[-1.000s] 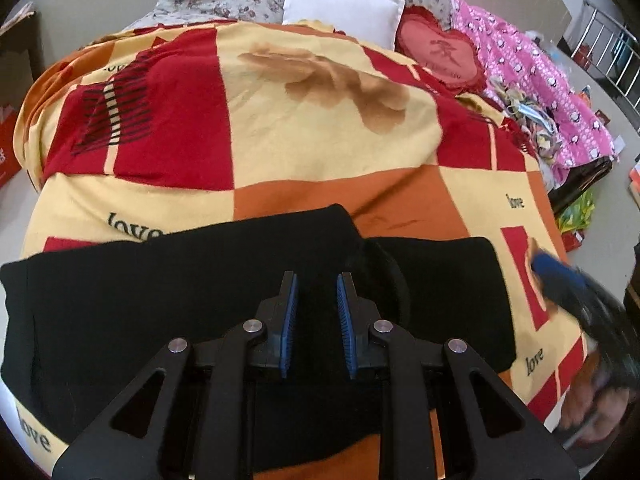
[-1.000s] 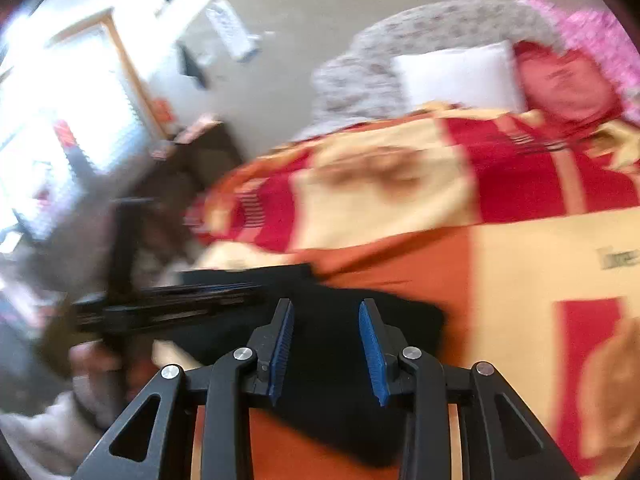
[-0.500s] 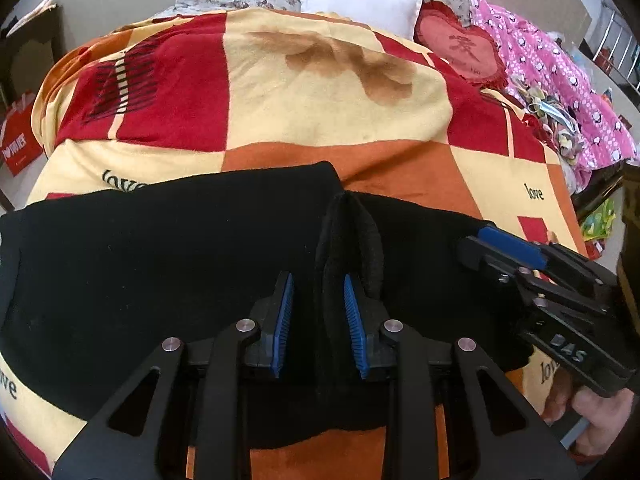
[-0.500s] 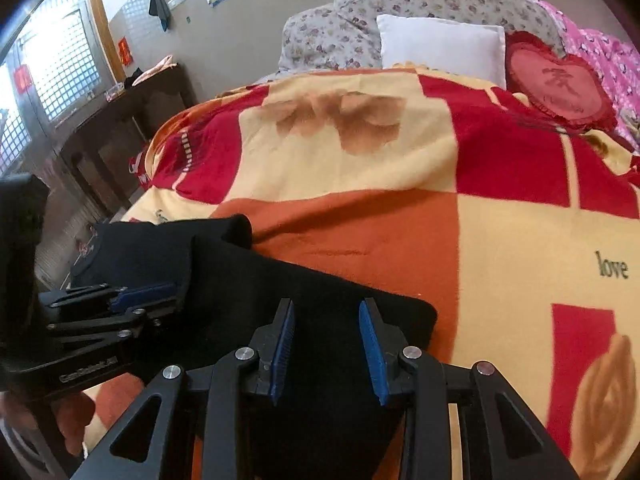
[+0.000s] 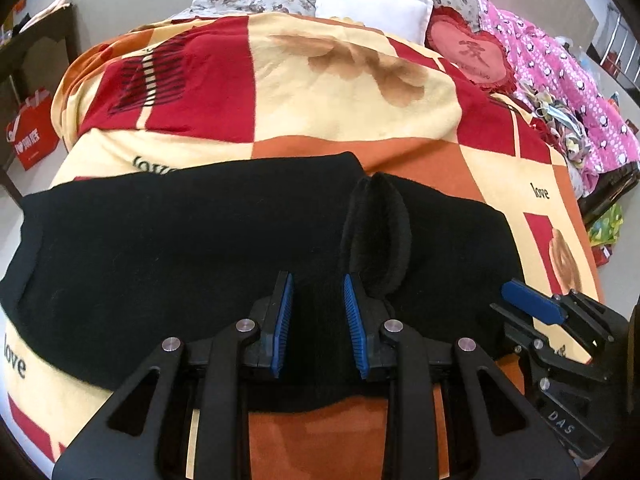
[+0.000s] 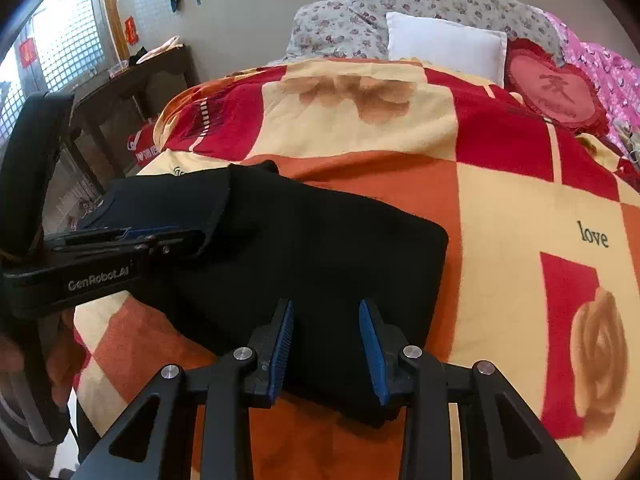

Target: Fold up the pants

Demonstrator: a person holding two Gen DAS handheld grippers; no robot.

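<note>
Left wrist view: the left tongs (image 5: 316,320) point steeply down over the near edge of the black pants (image 5: 160,260), with the blue pads parted by a narrow gap; the jaws have just been opening, dark cloth shows between the pads, and no pad is seen pressing on it. Just beyond the right pad a raised fold (image 5: 376,236) of the pants stands up in a rounded loop. The pants lie spread crosswise on the near part of the blanket (image 5: 340,112), which is checked in red, orange and cream and printed with the word "love". At the lower right of this view the right tongs (image 5: 536,308) reach in from the side at the right end of the pants. Right wrist view: the right tongs (image 6: 326,344) hover over the near right corner of the pants (image 6: 320,248), their pads moderately apart and gripping nothing; whether the pad tips touch the cloth cannot be told. The left tongs (image 6: 152,236) enter from the left edge, lying over the pants beside the raised fold. Farther up the bed, past the blanket, a white pillow (image 6: 444,46) leans against a floral quilt (image 6: 360,12), with a red heart-shaped cushion (image 6: 554,94) just beside the pillow and pink bedding (image 5: 560,76) to the right. A dark wooden desk (image 6: 136,80) stands by the far wall at left.
</note>
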